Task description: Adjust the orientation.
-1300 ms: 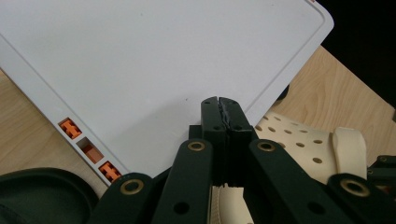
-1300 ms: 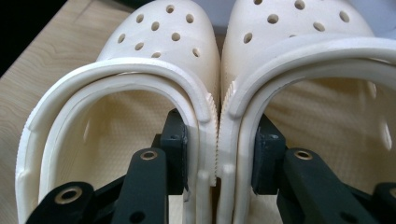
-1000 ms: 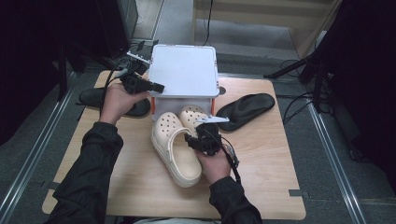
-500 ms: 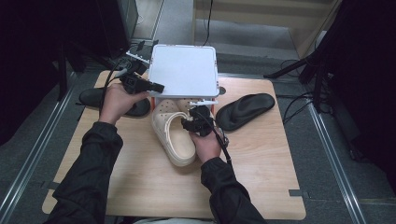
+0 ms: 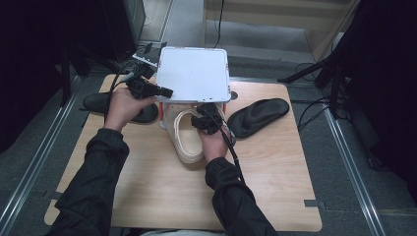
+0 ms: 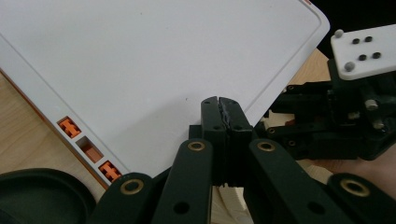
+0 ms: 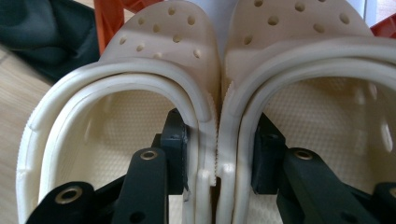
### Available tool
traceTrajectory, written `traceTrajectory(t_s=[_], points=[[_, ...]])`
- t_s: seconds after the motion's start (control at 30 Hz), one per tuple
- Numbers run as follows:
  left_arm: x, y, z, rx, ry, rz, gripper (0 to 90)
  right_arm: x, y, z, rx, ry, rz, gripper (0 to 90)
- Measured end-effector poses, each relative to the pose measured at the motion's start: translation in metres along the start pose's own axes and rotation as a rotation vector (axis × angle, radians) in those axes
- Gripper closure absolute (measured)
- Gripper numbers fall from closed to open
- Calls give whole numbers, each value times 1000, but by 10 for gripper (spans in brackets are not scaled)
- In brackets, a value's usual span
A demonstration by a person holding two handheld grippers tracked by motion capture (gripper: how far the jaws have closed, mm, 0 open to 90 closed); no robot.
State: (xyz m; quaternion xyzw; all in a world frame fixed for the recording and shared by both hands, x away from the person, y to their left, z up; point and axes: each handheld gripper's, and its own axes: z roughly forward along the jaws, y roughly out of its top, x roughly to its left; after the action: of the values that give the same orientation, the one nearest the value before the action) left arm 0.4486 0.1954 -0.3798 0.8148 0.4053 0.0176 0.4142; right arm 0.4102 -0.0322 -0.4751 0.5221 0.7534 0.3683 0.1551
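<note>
Right hand-held gripper (image 7: 218,163) is pinching both cream clogs (image 7: 219,88) together: one jaw inside each shoe, the two inner side walls squeezed between the pads and touching along their length. In the high view the right hand-held gripper (image 5: 209,119) sits over the clogs (image 5: 184,140) at mid-table, toes pointing into the open front of the white box (image 5: 194,73), heels toward the person. Toe ends lie at the box mouth, under the raised lid's edge; orange box parts show just past the toes in the right gripper view. Left hand-held gripper (image 6: 223,109) has its jaws pressed together, tips at the lid (image 6: 154,60) near its corner; cannot tell if the lid's edge is caught between them. High view puts the left hand-held gripper (image 5: 164,91) at the box's left front corner. Black sandal (image 5: 258,115) lies right of the box on the table (image 5: 147,196), well apart from the clogs; another black shoe (image 5: 98,102) lies left of the box, partly under the left hand.
</note>
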Motion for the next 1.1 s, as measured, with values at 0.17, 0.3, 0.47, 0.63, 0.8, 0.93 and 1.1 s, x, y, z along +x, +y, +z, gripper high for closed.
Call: traceTrajectory(t_s=[0.17, 0.3, 0.47, 0.63, 0.8, 0.93, 1.1], points=[[0, 0, 0, 0, 2, 0, 900, -2, 0, 6, -31, -3, 26, 652], [0, 0, 0, -1, 0, 0, 900, -5, 0, 7, -27, 7, 47, 631], [1, 0, -1, 0, -2, 1, 900, 0, 0, 6, -37, 0, -11, 566], [1, 0, -1, 0, -4, 1, 900, -2, 1, 2, -31, 15, 6, 514], [1, 0, 0, 0, 0, 0, 900, -1, 0, -7, -15, 34, 0, 493], [0, 0, 0, -2, 3, -1, 900, -4, -3, -19, -18, 54, 8, 497], [0, 0, 0, -2, 3, -2, 900, -9, -9, -38, -22, 80, 5, 521]])
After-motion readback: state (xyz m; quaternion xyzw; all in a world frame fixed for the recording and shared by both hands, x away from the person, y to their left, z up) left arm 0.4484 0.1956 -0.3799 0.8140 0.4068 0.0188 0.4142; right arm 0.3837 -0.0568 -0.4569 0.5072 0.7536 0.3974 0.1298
